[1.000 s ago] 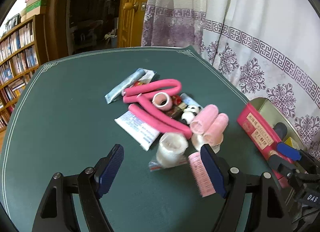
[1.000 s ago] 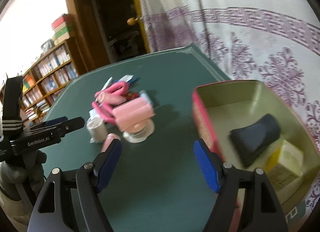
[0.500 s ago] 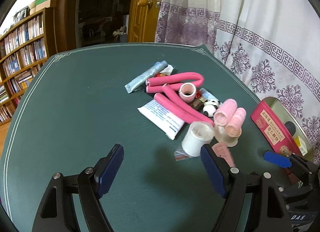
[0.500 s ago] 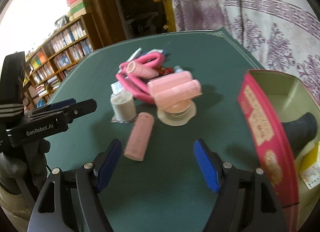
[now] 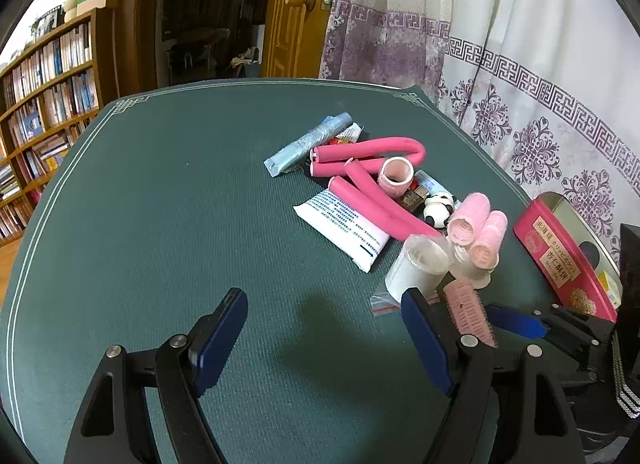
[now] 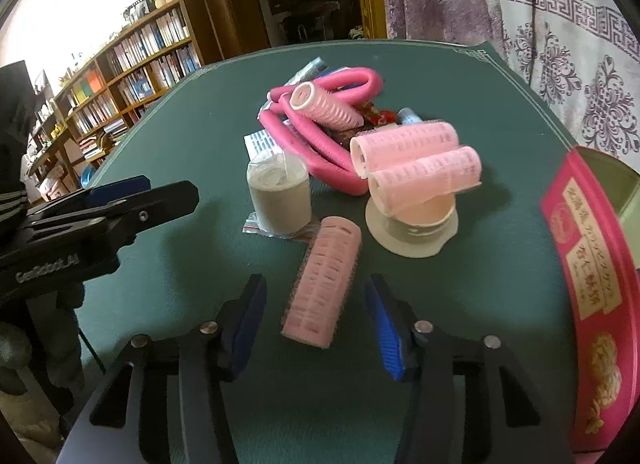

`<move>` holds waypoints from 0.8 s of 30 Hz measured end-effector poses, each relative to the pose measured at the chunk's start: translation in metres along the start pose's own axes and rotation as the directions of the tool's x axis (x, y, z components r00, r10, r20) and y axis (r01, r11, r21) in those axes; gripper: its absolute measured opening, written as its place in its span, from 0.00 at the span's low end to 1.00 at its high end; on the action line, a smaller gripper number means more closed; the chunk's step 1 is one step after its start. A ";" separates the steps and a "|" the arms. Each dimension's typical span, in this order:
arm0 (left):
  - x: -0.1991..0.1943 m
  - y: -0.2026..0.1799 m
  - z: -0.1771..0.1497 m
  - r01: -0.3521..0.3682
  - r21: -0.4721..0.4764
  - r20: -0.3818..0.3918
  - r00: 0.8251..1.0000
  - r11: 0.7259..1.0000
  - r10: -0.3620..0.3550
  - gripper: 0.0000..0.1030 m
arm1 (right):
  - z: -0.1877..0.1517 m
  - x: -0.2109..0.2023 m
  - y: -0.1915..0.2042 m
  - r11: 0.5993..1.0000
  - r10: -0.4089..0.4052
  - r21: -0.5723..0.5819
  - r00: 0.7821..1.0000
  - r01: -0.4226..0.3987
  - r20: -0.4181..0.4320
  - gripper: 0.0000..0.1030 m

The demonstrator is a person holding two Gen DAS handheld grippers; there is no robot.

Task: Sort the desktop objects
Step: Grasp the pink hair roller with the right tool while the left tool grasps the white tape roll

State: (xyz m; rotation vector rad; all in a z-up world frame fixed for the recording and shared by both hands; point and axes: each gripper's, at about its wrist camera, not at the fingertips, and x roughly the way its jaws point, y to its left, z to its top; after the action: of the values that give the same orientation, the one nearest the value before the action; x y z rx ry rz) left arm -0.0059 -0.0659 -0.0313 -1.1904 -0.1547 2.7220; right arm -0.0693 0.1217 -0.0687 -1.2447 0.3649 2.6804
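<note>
1. The table [image 5: 160, 191] carried a dark green textured cover with a pale line border. A bookshelf [image 5: 44, 75] stood at the left, a wooden door [image 5: 296, 11] behind, and a white curtain [image 5: 540, 75] with purple motifs at the right.
2. The left gripper [image 5: 324, 340] hung wide over bare cover, with nothing between its jaws. Its body read "GenRobot.AI" in the right wrist view.
3. The white tube [image 5: 344, 223] carried blue print too small to read.
4. The right gripper [image 6: 318, 318] was closing around the loose pink roller [image 6: 322, 282], which lay flat between the jaws; the pads stood apart from it.
5. Just beyond lay a white roll [image 6: 280, 195], two rollers [image 6: 416, 163] on a cup and pink foam rods [image 6: 320, 147].
6. The red tin [image 6: 588, 280], at the right edge, bore Asian script.
</note>
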 end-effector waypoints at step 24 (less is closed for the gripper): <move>0.035 -0.062 0.017 -0.006 0.167 -0.046 0.999 0.986 0.014 0.78 | -0.017 -0.013 -0.039 0.997 -0.042 0.067 0.999 0.041 0.010 0.30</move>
State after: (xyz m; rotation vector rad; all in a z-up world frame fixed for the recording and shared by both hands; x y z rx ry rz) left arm -0.0347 0.0015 -0.0353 -1.2086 0.0840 2.6517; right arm -0.0389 0.1538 -0.0759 -1.2041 0.4189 2.6168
